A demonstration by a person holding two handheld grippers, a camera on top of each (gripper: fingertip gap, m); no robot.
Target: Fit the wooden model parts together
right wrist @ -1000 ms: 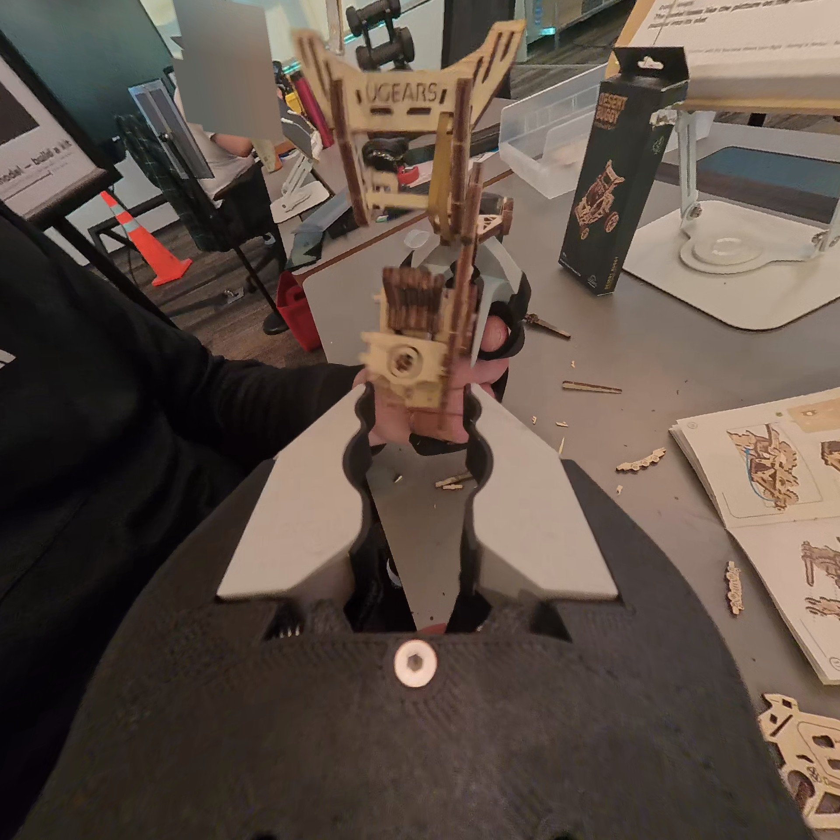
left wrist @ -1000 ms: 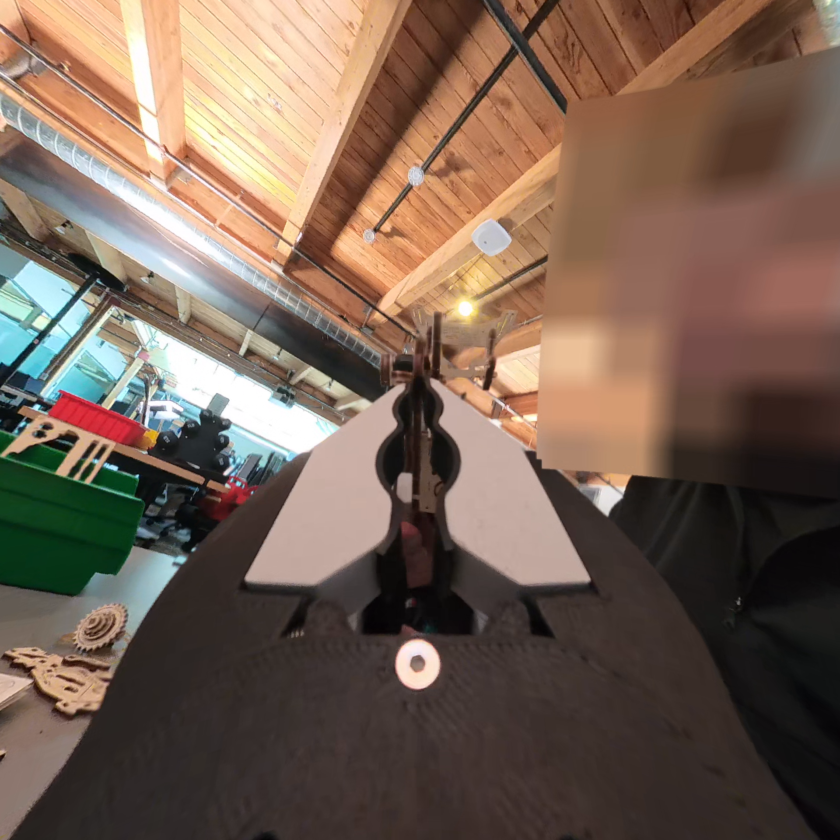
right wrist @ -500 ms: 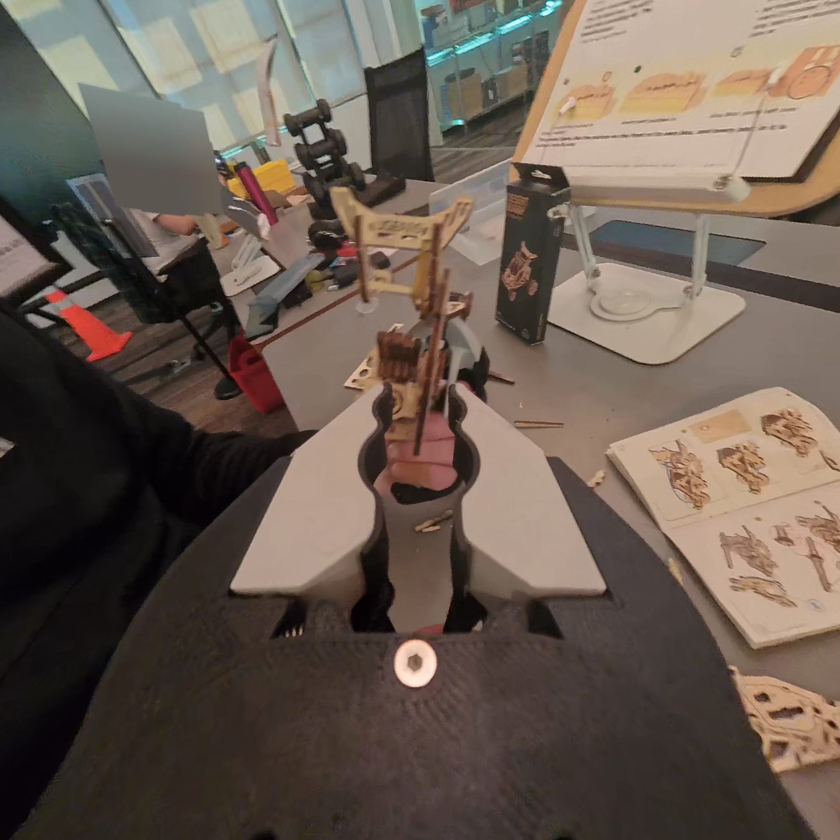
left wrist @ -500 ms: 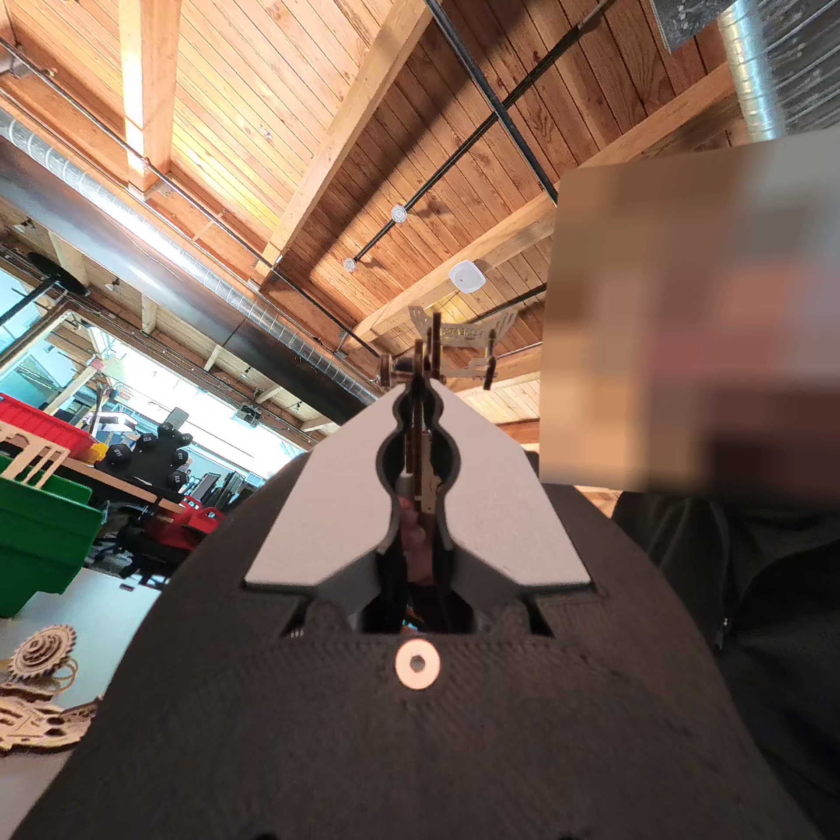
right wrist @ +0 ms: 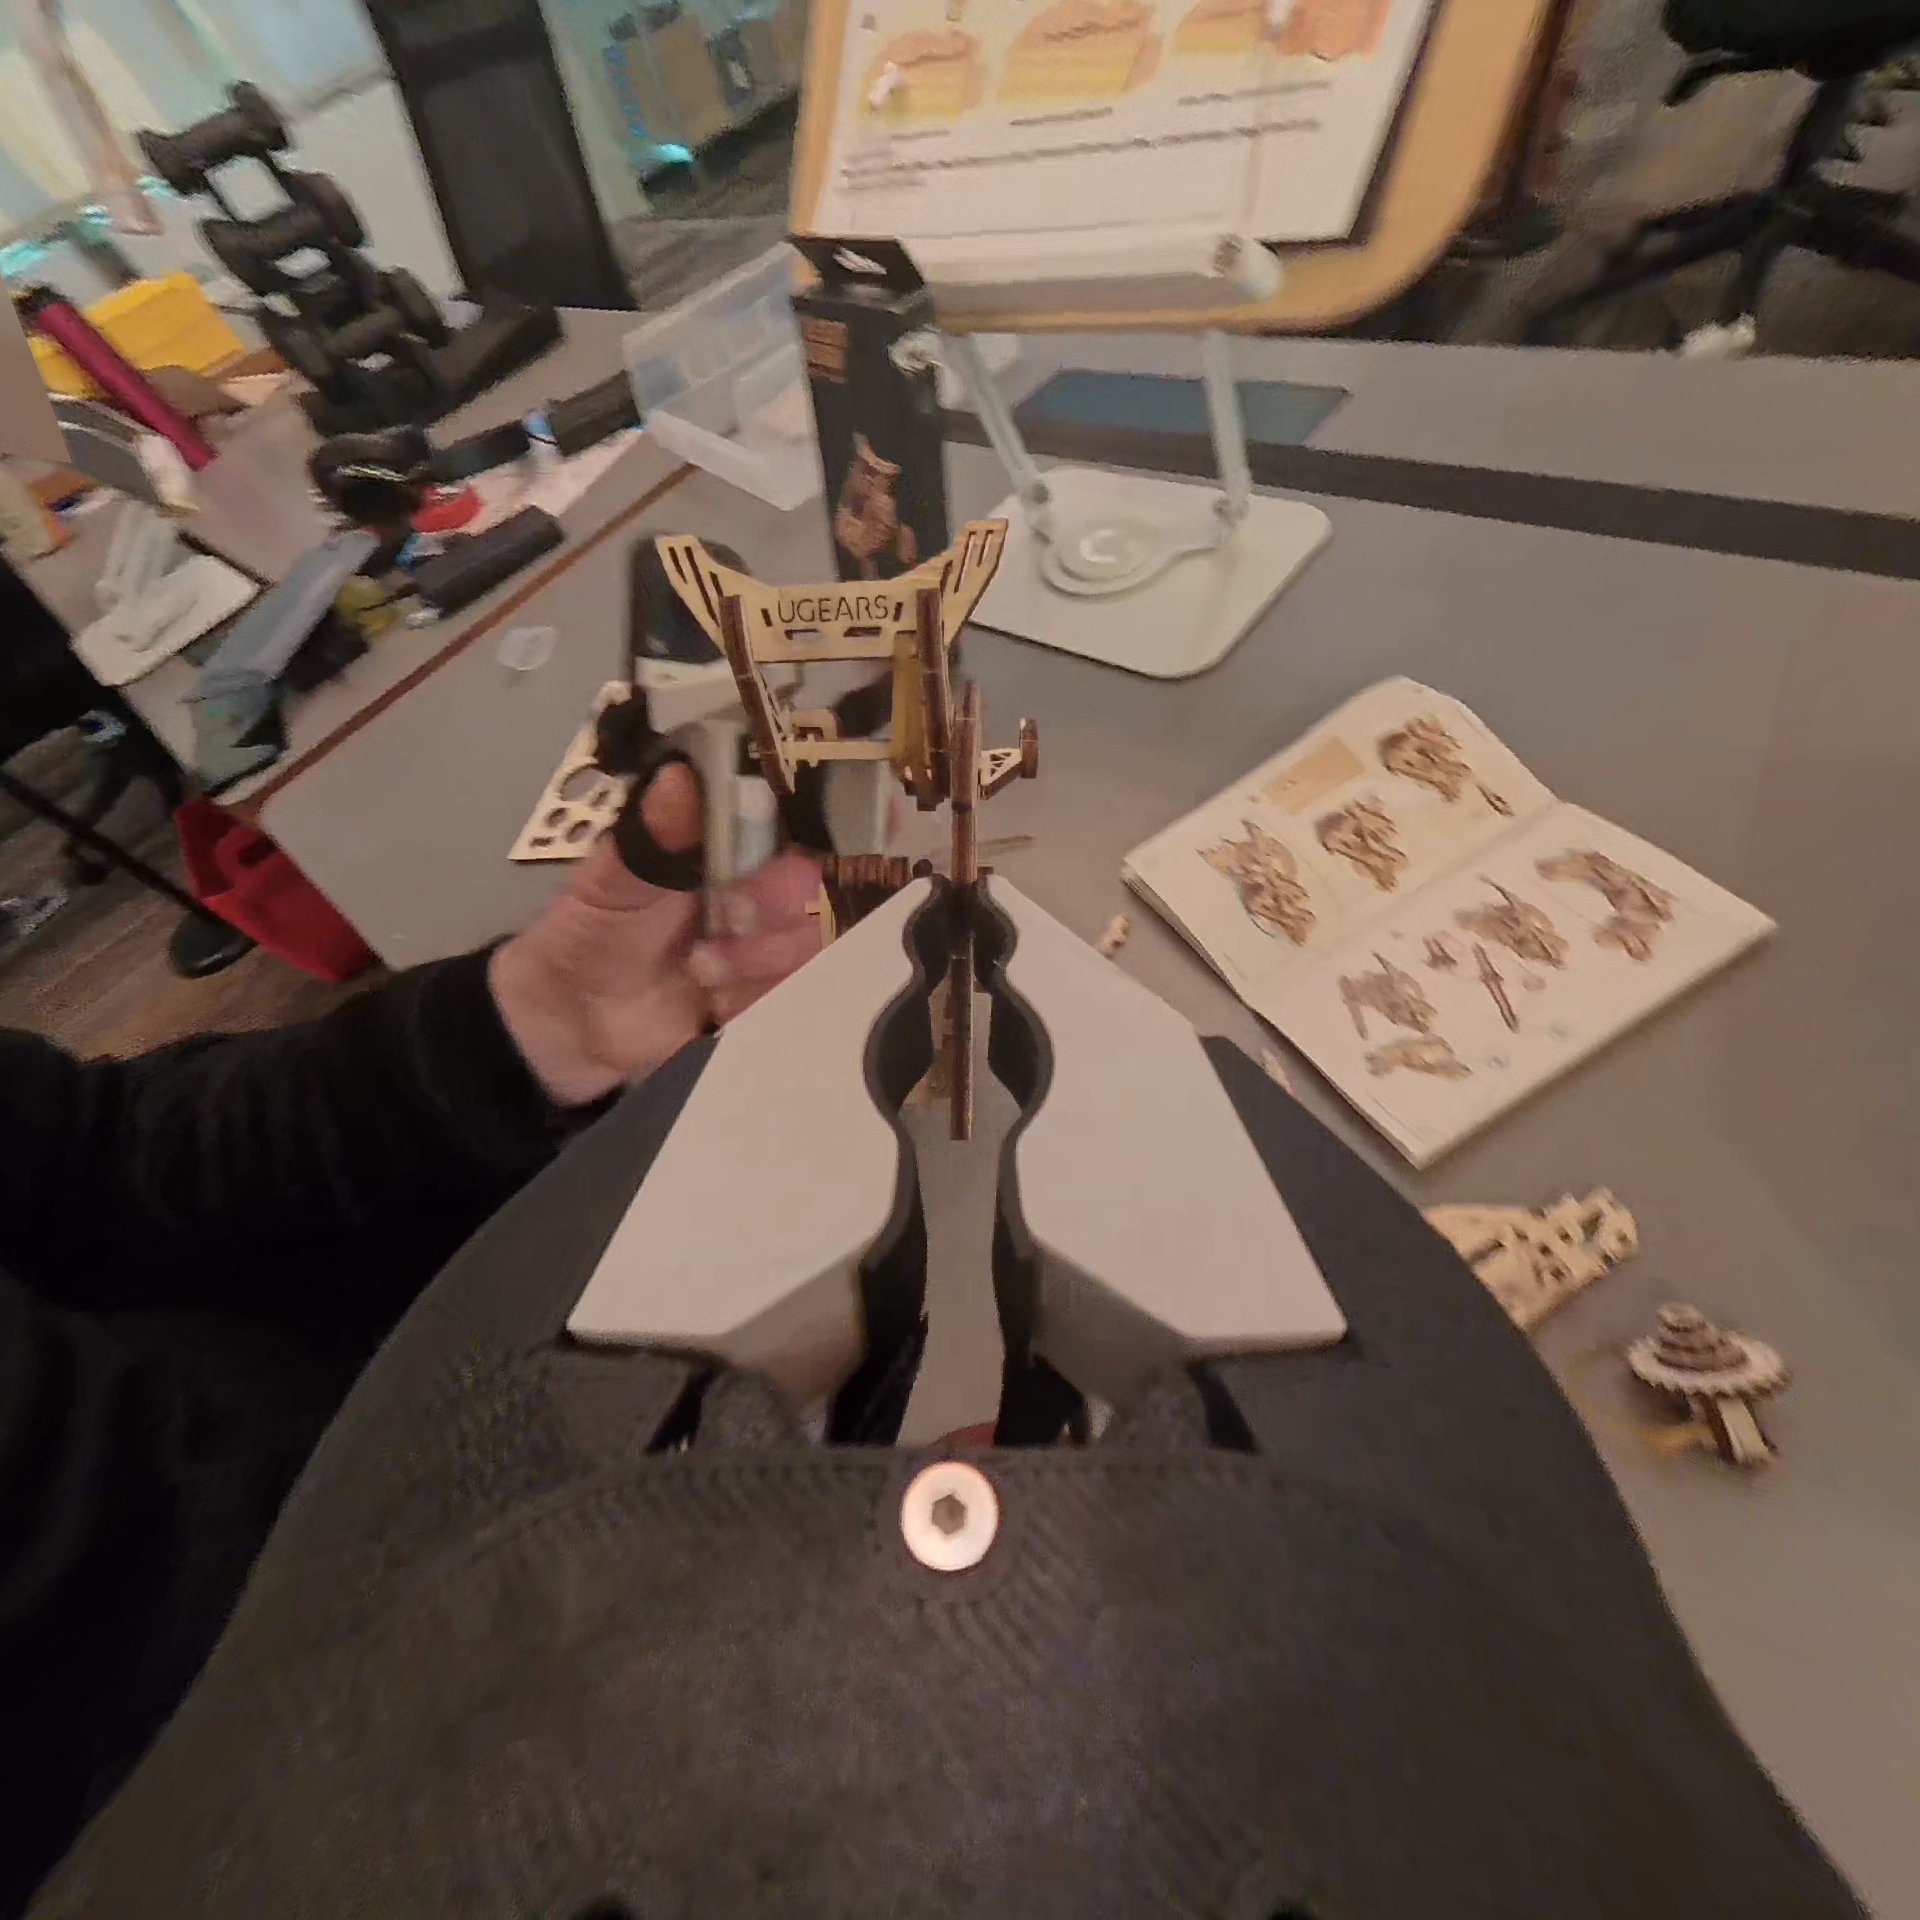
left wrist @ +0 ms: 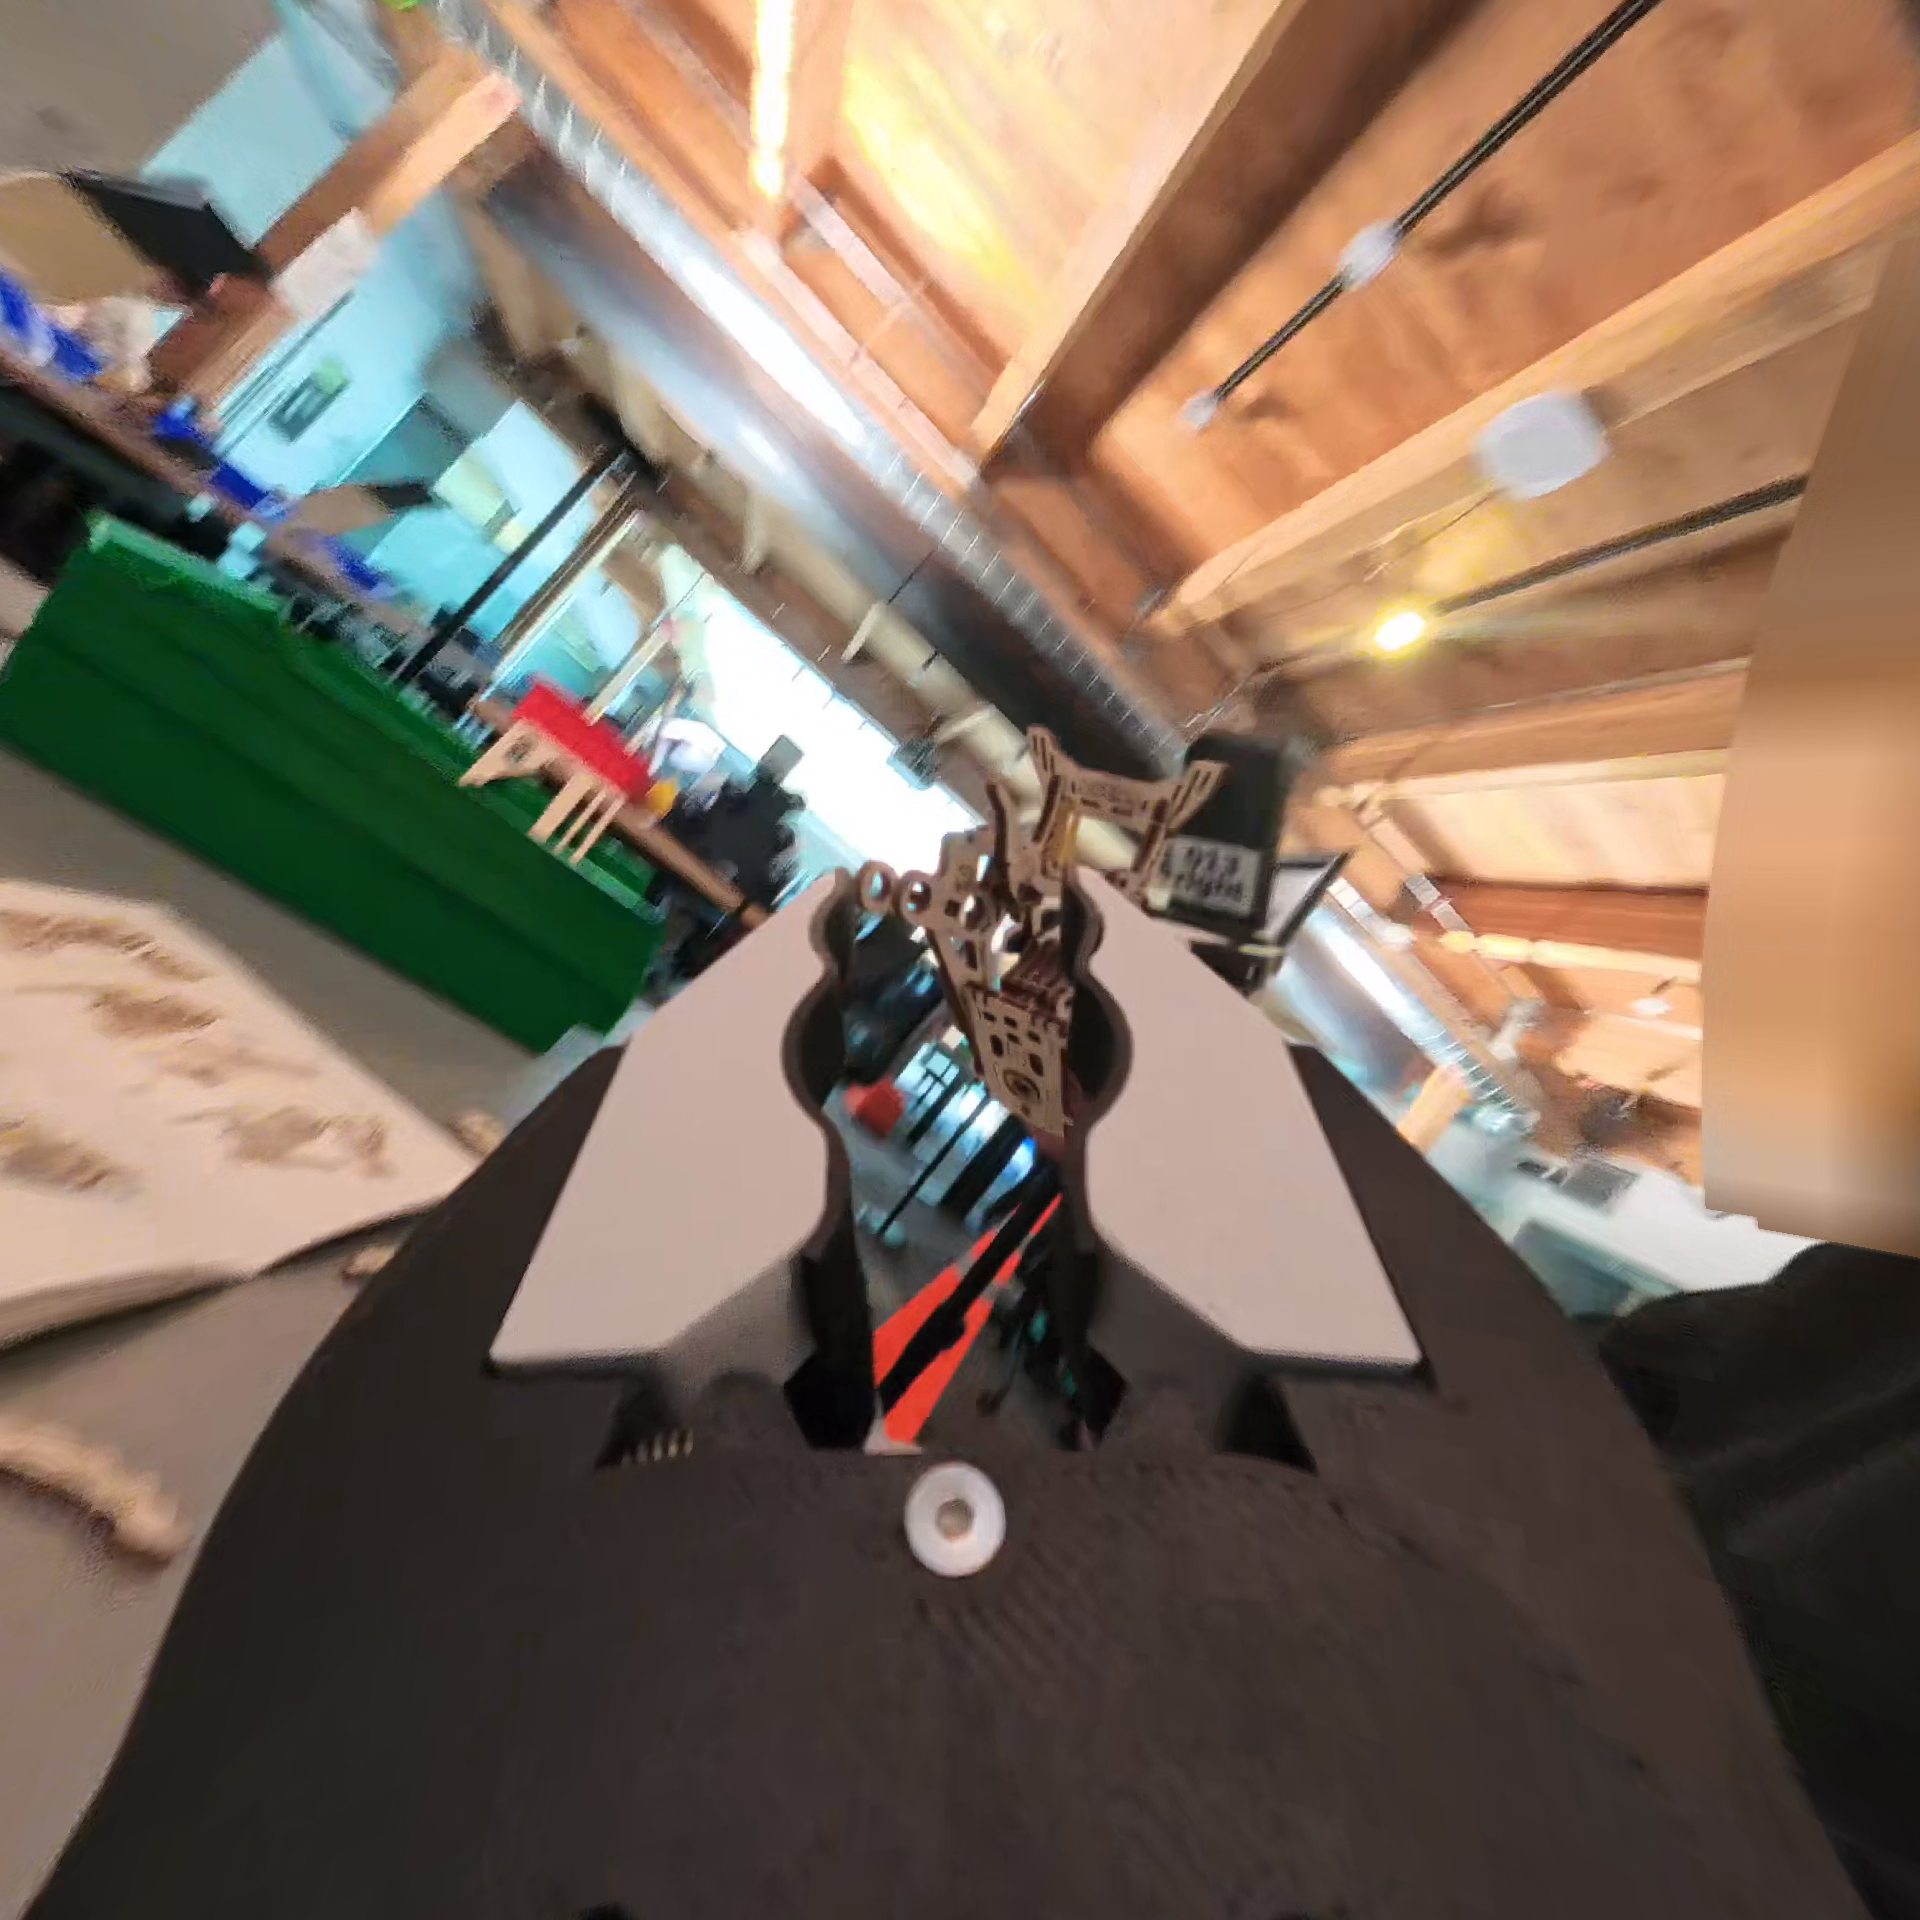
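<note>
The wooden model assembly (right wrist: 862, 623), pale with dark laser-cut edges, stands upright above the grey table (right wrist: 1558, 623). My right gripper (right wrist: 958, 896) is shut on a thin upright plate at the model's base, and both pads press on it. In the left wrist view my left gripper (left wrist: 961, 904) is open. The model (left wrist: 1023, 997) stands between its fingers, close to the right finger, and the pads do not press on it. The right wrist view shows the left gripper (right wrist: 717, 790), held in a hand, just left of the model.
An open instruction booklet (right wrist: 1434, 914) lies to the right. A black box (right wrist: 873, 416) and a white stand (right wrist: 1143, 561) holding an instruction board are behind the model. Loose wooden parts (right wrist: 1538, 1247) and a gear piece (right wrist: 1704, 1371) lie at the near right. A green bin (left wrist: 260, 748) stands to the left. My right fingertips sit around 8 cm from my left ones.
The right gripper closed on the model's plate. The left gripper, shut on the model before, has opened and let go of it. The left view swung and tilted.
</note>
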